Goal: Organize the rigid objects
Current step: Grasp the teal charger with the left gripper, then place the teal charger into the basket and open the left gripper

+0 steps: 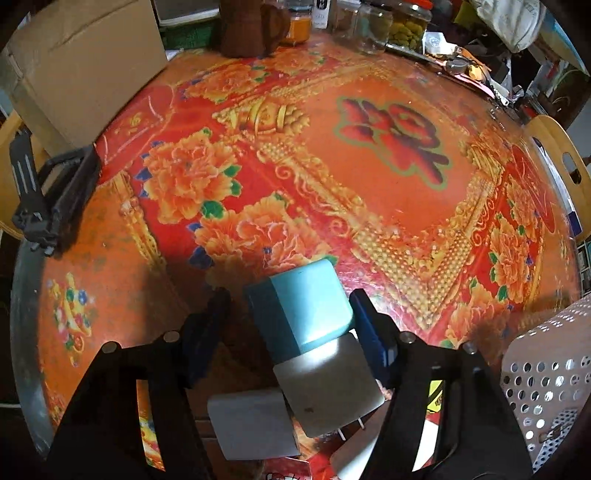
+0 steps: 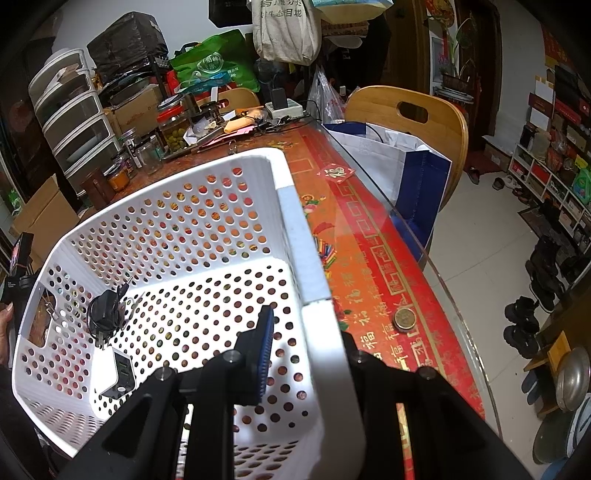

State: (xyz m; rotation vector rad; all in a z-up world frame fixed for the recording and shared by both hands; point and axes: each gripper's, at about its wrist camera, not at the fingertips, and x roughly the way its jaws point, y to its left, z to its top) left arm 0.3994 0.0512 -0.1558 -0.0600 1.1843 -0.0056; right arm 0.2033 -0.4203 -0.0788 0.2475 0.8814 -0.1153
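My left gripper (image 1: 291, 321) is open around a teal and white plug adapter (image 1: 306, 332) that lies on the red floral table; its right pad touches the adapter, the left pad stands apart. A second white charger (image 1: 255, 424) lies just below it. My right gripper (image 2: 306, 339) is shut on the right rim of the white perforated basket (image 2: 295, 218), one finger inside and one outside. Inside the basket lie a black charger with cable (image 2: 105, 312) and a white multi-port charger (image 2: 118, 373).
A black device (image 1: 55, 199) sits at the table's left edge, with a cardboard box (image 1: 85, 62) behind it. Jars (image 1: 406, 26) and clutter line the far edge. The basket's corner (image 1: 546, 376) shows at the right. A coin (image 2: 404, 319) lies near the glass table edge, wooden chair (image 2: 410, 122) beyond.
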